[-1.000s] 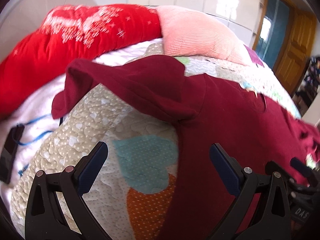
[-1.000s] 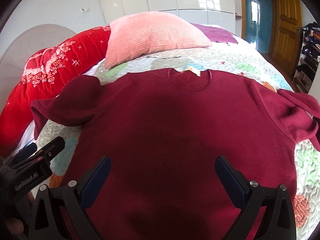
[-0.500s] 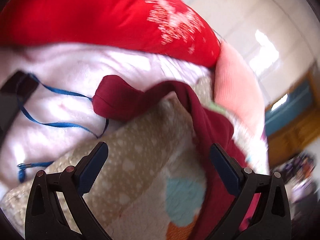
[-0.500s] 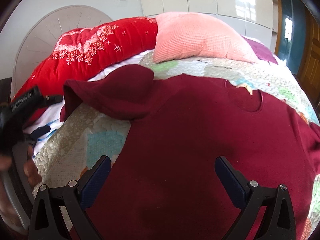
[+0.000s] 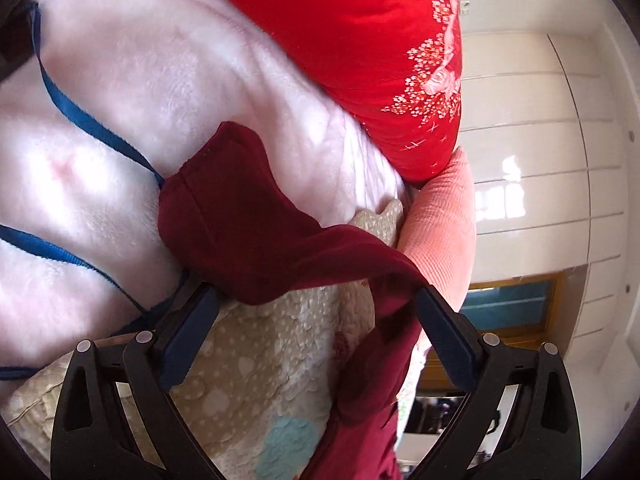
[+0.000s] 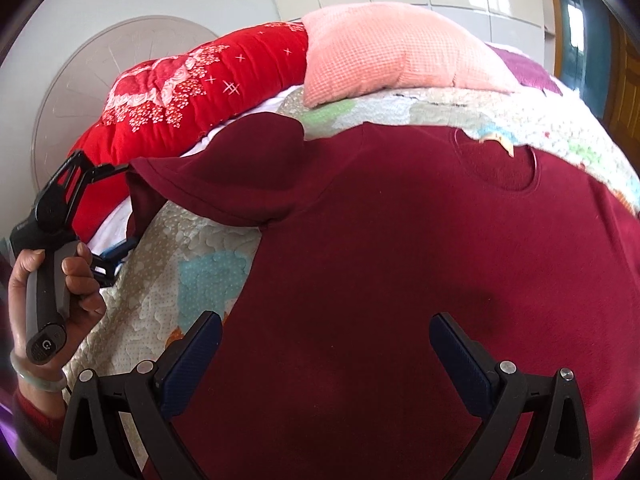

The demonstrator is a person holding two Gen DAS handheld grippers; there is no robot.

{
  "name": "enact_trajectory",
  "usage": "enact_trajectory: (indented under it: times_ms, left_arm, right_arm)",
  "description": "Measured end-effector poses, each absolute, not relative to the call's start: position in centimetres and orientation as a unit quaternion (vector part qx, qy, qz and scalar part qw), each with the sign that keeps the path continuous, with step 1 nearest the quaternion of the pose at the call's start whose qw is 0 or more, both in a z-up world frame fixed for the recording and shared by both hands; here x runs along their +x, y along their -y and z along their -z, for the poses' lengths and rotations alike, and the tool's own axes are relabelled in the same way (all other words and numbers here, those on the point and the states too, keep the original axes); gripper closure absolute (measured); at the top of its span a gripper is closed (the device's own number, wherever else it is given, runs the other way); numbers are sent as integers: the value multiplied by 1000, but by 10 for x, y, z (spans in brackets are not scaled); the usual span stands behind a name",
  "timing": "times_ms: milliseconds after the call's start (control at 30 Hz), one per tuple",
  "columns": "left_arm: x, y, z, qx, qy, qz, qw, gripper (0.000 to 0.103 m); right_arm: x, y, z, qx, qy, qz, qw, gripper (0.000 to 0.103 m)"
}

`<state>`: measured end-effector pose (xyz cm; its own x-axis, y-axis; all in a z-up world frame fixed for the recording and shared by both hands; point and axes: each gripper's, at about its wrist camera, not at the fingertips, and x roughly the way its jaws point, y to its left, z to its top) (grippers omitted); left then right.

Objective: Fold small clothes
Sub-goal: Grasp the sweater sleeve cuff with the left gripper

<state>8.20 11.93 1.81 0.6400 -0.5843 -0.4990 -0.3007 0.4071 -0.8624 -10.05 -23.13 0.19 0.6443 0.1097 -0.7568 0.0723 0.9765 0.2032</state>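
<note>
A dark red short-sleeved shirt point(image 6: 400, 240) lies spread front-up on the patchwork quilt point(image 6: 168, 288). Its left sleeve point(image 5: 248, 224) is rumpled and hangs over the quilt's edge onto the pink blanket. My left gripper point(image 5: 316, 304) is open, its jaws standing either side of the sleeve's end, close to the cloth. It also shows in the right wrist view point(image 6: 116, 208), held by a hand at the sleeve's tip. My right gripper point(image 6: 326, 328) is open and empty above the shirt's lower body.
A red embroidered bolster point(image 6: 180, 96) and a pink pillow point(image 6: 392, 48) lie at the bed's head. A fluffy pink blanket point(image 5: 120, 100) with a blue lanyard point(image 5: 80, 116) lies left of the quilt. White wardrobes point(image 5: 560, 160) and a wooden door point(image 6: 624, 80) stand beyond.
My left gripper has swung left and moved in on the shirt's left sleeve, which now lies between its open jaws. My right gripper has turned left over the shirt.
</note>
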Motion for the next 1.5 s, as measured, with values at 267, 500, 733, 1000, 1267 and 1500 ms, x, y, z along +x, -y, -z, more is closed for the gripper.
enact_trajectory:
  times_ms: [267,500,733,1000,1267,1500]
  left_arm:
    - [95,-124,-11,-563,-388,134,718,36]
    - [94,-128,-12,-549,-366,139,738,92]
    - [88,-132,-19,-530,-377,133,748,94]
    - [52,-150,-12,-585,-363,93,720,28]
    - [73,-153,-6,-575,-376,85,721,25]
    - [89,-160,10,-594,-369,81,710,25]
  right_arm:
    - [-96,228,6,115,-432,-17,894,0]
    - [-99,231,4,122,-429,-15,895,0]
    - [-103,236,-2,132,-427,-13,895,0]
    - [-63,189,-18,76,-422,-77,900,0]
    - [20,96,-24,-73,-374,-135,915,1]
    - [35,102,11,-61,-412,-164,894,94]
